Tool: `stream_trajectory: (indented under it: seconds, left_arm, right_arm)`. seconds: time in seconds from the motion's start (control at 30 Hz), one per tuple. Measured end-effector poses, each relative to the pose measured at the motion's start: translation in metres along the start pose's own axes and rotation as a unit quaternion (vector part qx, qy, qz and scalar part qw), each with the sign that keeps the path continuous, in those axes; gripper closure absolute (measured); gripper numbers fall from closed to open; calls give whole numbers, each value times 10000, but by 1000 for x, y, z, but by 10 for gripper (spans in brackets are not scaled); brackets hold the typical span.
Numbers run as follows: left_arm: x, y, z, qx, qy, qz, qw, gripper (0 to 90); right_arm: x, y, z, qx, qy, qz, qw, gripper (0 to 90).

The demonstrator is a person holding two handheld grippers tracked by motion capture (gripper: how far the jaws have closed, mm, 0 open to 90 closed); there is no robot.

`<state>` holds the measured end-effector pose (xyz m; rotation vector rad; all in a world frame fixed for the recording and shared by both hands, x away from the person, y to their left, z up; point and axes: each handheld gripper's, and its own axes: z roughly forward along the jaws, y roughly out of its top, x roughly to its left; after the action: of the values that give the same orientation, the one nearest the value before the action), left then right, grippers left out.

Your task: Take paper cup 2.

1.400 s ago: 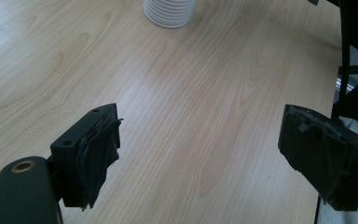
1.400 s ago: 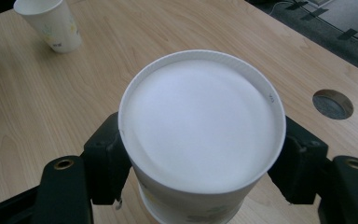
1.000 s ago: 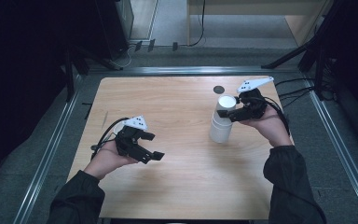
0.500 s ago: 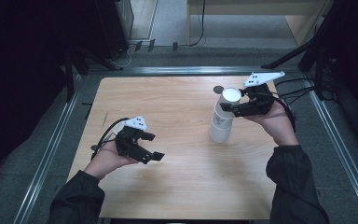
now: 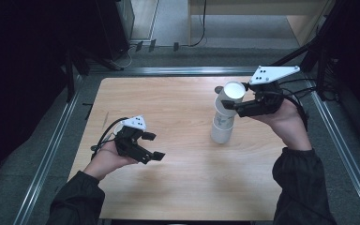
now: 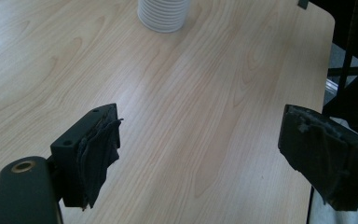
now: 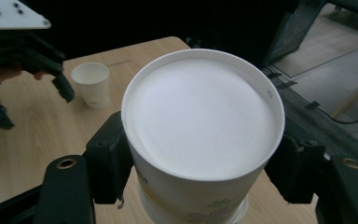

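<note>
Top paper cup (image 5: 229, 99): upside down, pinched between the right gripper (image 5: 243, 107) jaws, partly raised off the cup stack (image 5: 222, 131) toward the table's (image 5: 178, 187) far right corner. Step, by my judgement: separating one cup; next calls for a straight lift clear. Left gripper (image 5: 150, 145): spread, empty, near the left edge. Right gripper view adds a lone upright cup (image 7: 91, 84); left gripper view shows the stack's ribbed rims (image 6: 163, 14).

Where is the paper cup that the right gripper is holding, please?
In the high view the paper cup sits right of the table's centre, lifted partly out of the stack of cups, between the right gripper's jaws.
</note>
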<state>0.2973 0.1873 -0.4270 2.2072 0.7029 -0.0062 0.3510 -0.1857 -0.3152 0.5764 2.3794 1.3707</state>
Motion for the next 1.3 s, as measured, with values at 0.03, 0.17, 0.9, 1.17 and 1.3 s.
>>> stream_trajectory:
  seconds: [0.03, 0.17, 0.9, 1.17, 1.3]
  left_arm:
    - [0, 1, 0, -11, -14, 6, 10000, 130]
    - [1, 3, -1, -59, -57, 28, 10000, 131]
    - [-1, 16, 17, -219, -594, 307, 9975, 130]
    - [-8, 14, 25, -182, -759, 549, 9954, 130]
    - [-10, 15, 30, -161, -882, 597, 9942, 130]
  right_arm:
    - [3, 2, 0, -17, 67, -38, 10000, 321]
    - [13, 3, 5, -62, 298, -135, 9994, 321]
    - [62, -49, 52, -264, 1459, 365, 9883, 324]
    - [78, -64, 63, -168, 1607, 377, 9861, 324]
    - [82, -76, 67, -108, 1698, 483, 9842, 324]
